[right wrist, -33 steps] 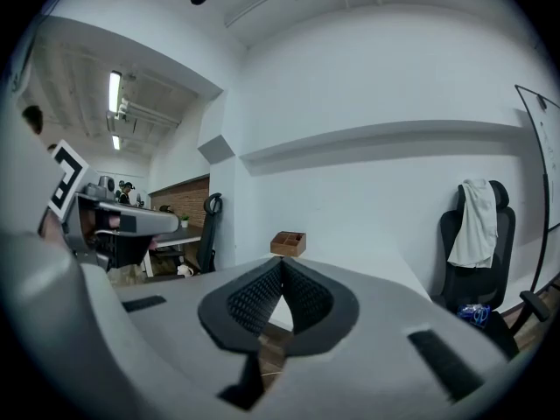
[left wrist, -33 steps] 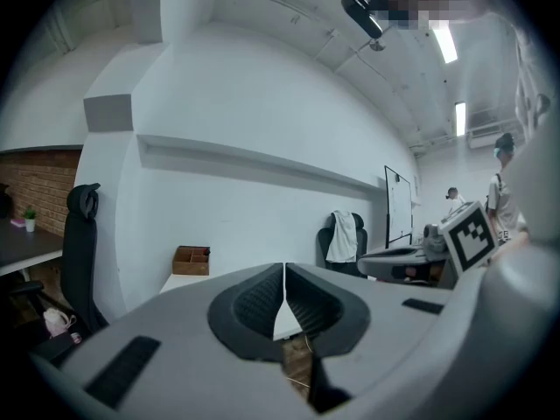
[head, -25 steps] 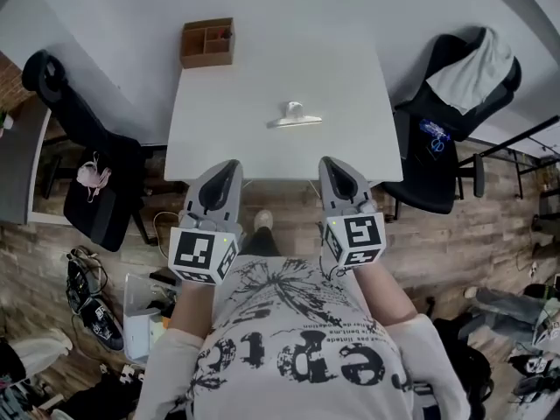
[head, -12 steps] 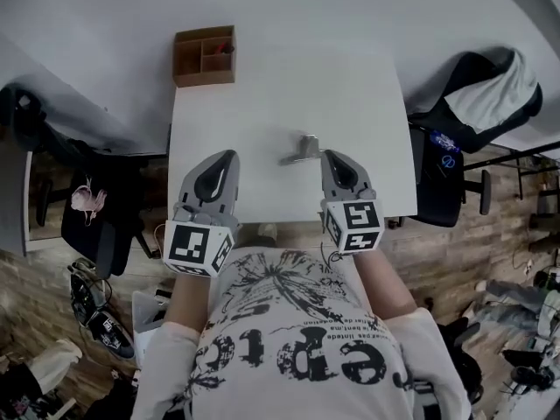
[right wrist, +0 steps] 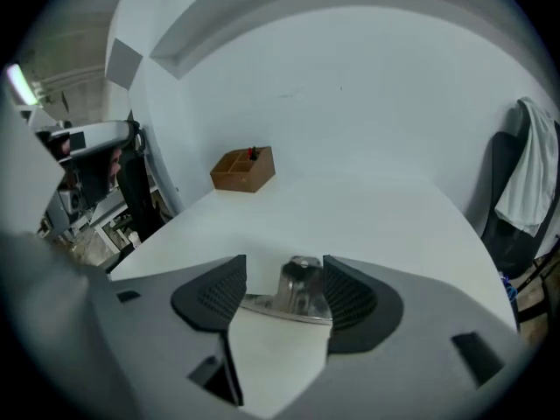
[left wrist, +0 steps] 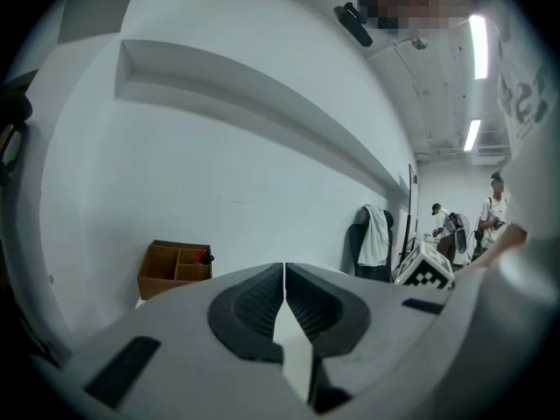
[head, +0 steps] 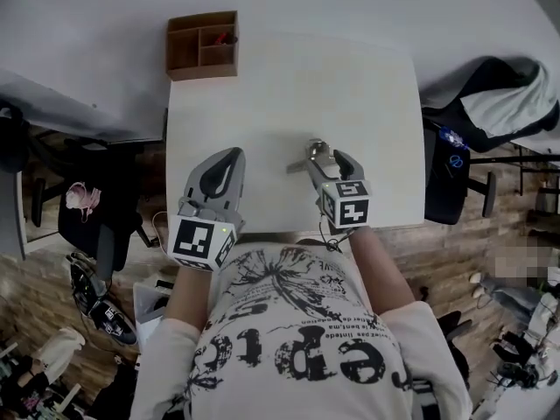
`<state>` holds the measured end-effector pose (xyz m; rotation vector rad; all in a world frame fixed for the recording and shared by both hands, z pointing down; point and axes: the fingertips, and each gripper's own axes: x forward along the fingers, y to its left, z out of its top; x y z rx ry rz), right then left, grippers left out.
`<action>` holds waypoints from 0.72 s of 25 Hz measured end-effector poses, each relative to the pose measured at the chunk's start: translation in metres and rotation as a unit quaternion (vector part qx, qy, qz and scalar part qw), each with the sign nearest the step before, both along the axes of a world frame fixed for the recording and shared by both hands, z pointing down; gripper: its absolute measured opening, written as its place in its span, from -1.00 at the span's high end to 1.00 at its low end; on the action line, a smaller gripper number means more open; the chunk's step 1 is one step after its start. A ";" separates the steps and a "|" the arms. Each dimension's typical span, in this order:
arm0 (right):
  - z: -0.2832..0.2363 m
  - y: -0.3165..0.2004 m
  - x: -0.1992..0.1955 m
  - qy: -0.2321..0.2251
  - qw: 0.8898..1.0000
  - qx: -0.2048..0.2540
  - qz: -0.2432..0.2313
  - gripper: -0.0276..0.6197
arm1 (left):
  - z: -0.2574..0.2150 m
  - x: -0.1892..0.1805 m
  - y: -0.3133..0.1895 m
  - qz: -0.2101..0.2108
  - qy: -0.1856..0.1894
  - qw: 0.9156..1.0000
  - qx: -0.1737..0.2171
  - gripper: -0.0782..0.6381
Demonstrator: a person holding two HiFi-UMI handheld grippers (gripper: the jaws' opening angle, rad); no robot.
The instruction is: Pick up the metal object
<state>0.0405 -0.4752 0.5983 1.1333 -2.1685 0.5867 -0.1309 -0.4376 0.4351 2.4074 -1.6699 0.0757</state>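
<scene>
The metal object (head: pixel 317 148), a shiny flat bar with an upright knob, lies on the white table (head: pixel 262 86) near its front right. My right gripper (head: pixel 326 158) is right at it. In the right gripper view its jaws are opening and stand apart with the metal object (right wrist: pixel 297 289) between the pads, the knob close to the right pad, neither pad pressing on it. My left gripper (head: pixel 229 157) hovers over the table's front left, jaws shut and empty. The left gripper (left wrist: pixel 284 274) points up toward the wall.
A brown wooden compartment box (head: pixel 202 45) sits at the table's far left corner, also seen as the box (right wrist: pixel 244 169) and the box (left wrist: pixel 175 268). A dark chair with a white cloth (head: pixel 499 112) stands right of the table. Clutter covers the floor at left (head: pixel 87 287).
Both grippers have moved forward over the table. The right gripper has come up to the metal object and its jaws have gone from shut to apart around it.
</scene>
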 end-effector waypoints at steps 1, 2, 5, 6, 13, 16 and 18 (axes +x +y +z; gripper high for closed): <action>0.010 -0.003 0.001 0.005 1.000 -0.013 0.004 0.11 | 0.005 0.000 -0.004 0.001 0.000 1.000 -0.006 0.75; 0.019 -0.006 0.003 0.012 1.000 -0.023 0.007 0.06 | 0.010 0.000 -0.007 0.001 0.001 1.000 -0.011 0.75; 0.046 -0.015 0.007 0.037 0.998 -0.050 0.011 -0.01 | 0.025 0.000 -0.017 0.003 0.003 1.000 -0.024 0.75; 0.054 -0.018 0.007 0.044 0.997 -0.058 0.011 -0.01 | 0.029 -0.001 -0.020 0.004 0.004 1.000 -0.027 0.75; 0.090 -0.030 0.003 0.089 0.990 -0.108 0.011 -0.03 | 0.043 -0.001 -0.036 0.027 -0.003 0.999 -0.025 0.75; 0.095 -0.034 0.002 0.105 0.986 -0.126 0.014 0.00 | 0.046 -0.005 -0.040 0.025 0.008 0.999 -0.025 0.75; 0.096 -0.035 0.001 0.111 0.984 -0.139 0.012 0.00 | 0.047 -0.009 -0.043 0.019 0.009 0.999 -0.028 0.75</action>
